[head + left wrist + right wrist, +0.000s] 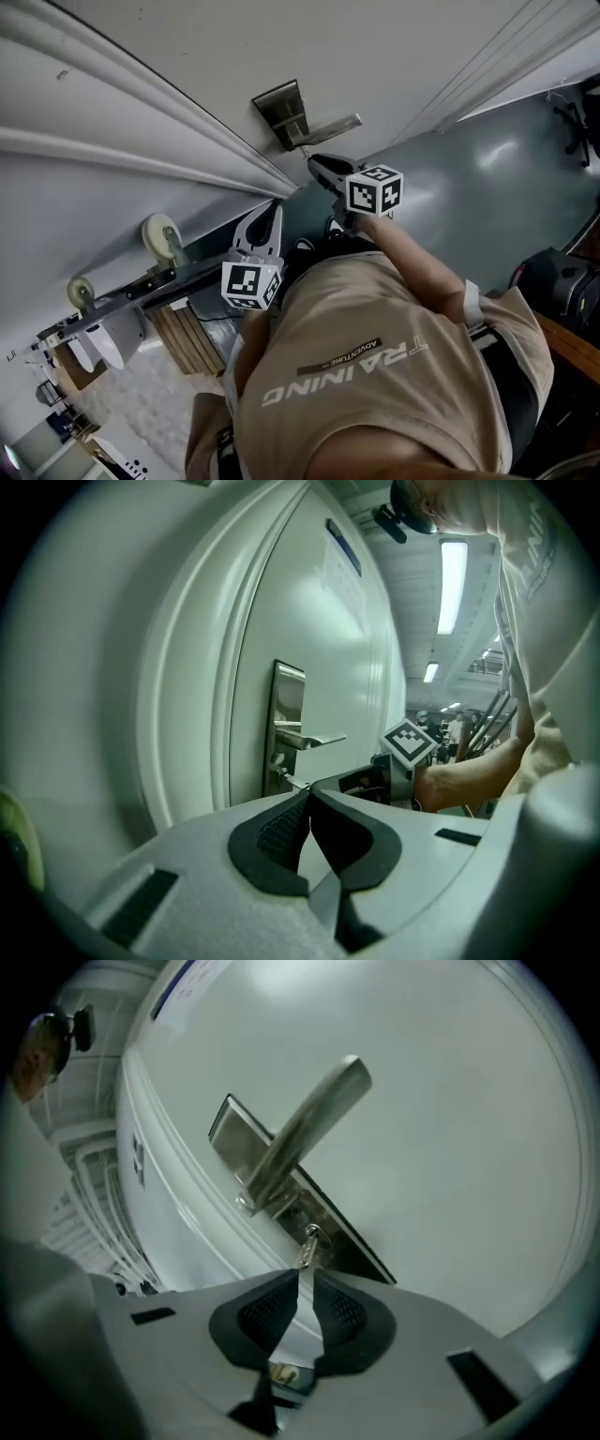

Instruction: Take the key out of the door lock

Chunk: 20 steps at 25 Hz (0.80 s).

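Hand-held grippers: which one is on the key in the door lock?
The right hand-held gripper: its jaws pinch the key below the handle. The left hand-held gripper is shut on nothing.

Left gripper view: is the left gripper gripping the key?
No: the left gripper is shut with nothing between its jaws, while the right gripper grips the key.

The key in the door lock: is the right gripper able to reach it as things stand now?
Probably yes. The right gripper is at the key, its claw closed on the protruding end; the handle sits above, clear of the way.
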Tool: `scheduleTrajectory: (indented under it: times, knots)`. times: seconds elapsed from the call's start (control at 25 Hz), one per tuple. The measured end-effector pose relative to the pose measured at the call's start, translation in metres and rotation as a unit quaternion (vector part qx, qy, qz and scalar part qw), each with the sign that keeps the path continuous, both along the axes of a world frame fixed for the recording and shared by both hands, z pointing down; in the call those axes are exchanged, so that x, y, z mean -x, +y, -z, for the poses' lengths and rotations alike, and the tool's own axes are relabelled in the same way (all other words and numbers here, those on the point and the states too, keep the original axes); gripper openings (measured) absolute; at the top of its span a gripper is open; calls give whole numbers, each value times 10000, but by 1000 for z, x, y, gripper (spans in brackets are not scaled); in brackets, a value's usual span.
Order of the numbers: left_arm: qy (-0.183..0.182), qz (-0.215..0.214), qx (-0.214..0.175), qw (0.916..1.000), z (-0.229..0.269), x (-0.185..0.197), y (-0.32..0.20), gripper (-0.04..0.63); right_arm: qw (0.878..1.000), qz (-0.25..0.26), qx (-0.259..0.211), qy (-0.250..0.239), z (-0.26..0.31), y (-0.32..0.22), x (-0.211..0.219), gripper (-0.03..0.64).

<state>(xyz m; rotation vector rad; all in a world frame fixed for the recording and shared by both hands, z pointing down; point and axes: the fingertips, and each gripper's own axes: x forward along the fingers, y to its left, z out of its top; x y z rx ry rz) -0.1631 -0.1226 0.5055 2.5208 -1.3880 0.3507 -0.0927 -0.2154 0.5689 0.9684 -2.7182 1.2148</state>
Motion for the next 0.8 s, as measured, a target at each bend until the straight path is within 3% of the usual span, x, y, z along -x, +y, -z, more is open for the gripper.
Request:
scheduleTrajectory:
  times: [0.12, 0.2, 0.48, 0.8]
  knots:
    - [-64, 27, 25, 10000, 0, -2, 1, 9, 9992, -41, 181, -361, 1, -1, 2, 31]
    - [-97, -12, 4, 10000, 2, -6, 1, 9, 9982, -24, 275, -533, 3, -2, 3, 81]
    - [-78, -159, 26, 9998, 5, -16, -9, 9, 9895, -183, 767, -1210, 0, -13, 7, 81]
    - [-104, -137, 101, 9998, 5, -20, -26, 9, 9463, -436, 1842, -2622, 3, -30, 13, 38]
